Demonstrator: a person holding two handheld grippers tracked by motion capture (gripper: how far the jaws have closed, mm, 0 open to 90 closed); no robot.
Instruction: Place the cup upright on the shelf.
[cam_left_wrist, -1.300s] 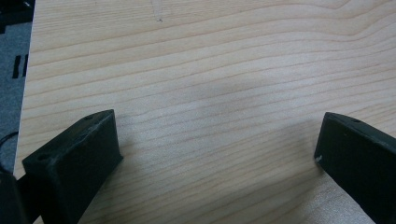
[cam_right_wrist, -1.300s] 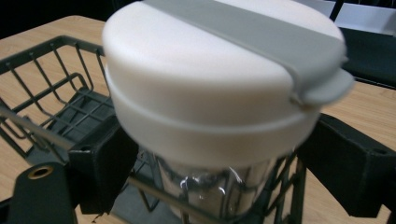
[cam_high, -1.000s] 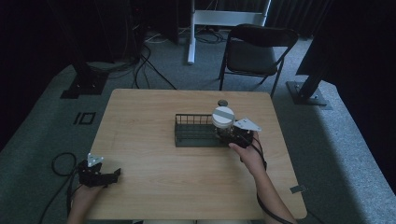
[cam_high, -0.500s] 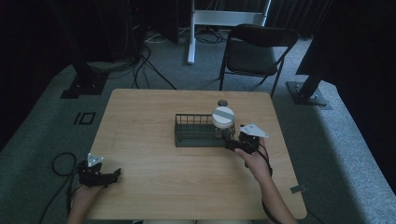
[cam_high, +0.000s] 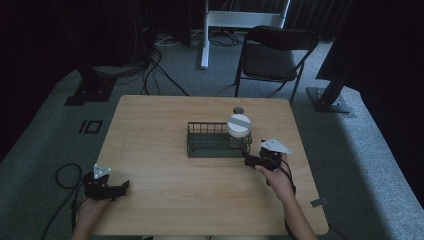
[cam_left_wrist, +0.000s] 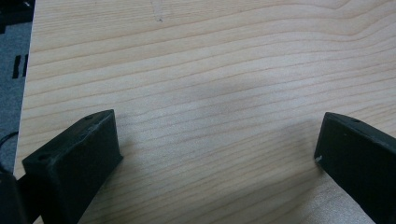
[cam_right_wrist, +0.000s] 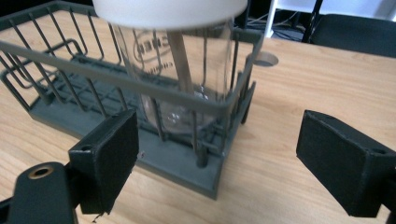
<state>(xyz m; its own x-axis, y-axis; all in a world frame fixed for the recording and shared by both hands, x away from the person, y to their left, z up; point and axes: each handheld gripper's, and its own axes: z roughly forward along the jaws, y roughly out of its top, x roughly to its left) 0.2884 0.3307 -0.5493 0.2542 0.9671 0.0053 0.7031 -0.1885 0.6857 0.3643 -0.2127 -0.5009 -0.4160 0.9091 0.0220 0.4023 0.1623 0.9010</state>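
Glass jar (cam_right_wrist: 182, 70) stands in the wire basket's (cam_high: 212, 147) right end; right gripper (cam_high: 254, 161) sits just beside it, jaws apart. Left gripper (cam_high: 120, 188) idles, spread, on the desk (cam_high: 200, 200). Placing looks finished; next, retreat cleanly.

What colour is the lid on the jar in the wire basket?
White, with a grey strip across the lid, clearest in the high view.
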